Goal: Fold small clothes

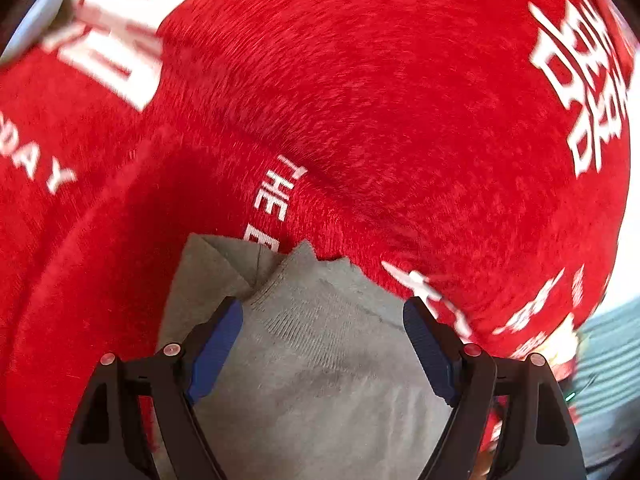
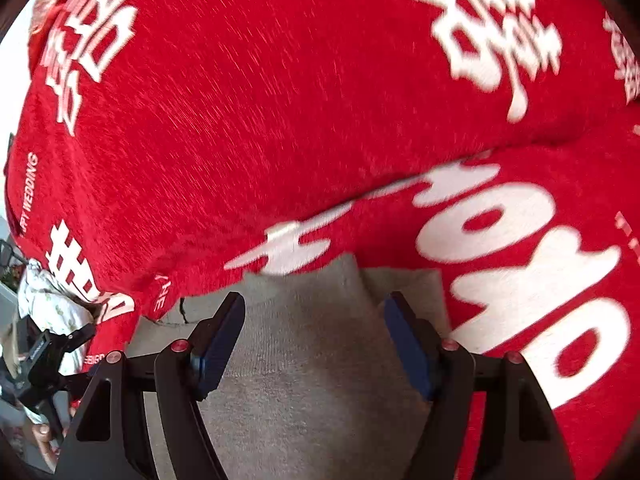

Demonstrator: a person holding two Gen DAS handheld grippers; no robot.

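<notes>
Grey sock [image 1: 320,360] lies on the red printed blanket [image 1: 360,100], lower centre of both wrist views. Left gripper [image 1: 322,312] and right gripper [image 2: 314,308]: jaws spread wide, pads clear of the cloth, nothing gripped. One fold appears laid, probably; blur hides the edges. Any further fold or stacking not yet done.

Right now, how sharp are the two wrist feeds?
Left wrist: grey sock fairly sharp between the open tongs; the red blanket smears toward the edges. Right wrist: white lettering motion-blurred, the sock softer, heavy fisheye bending.
</notes>
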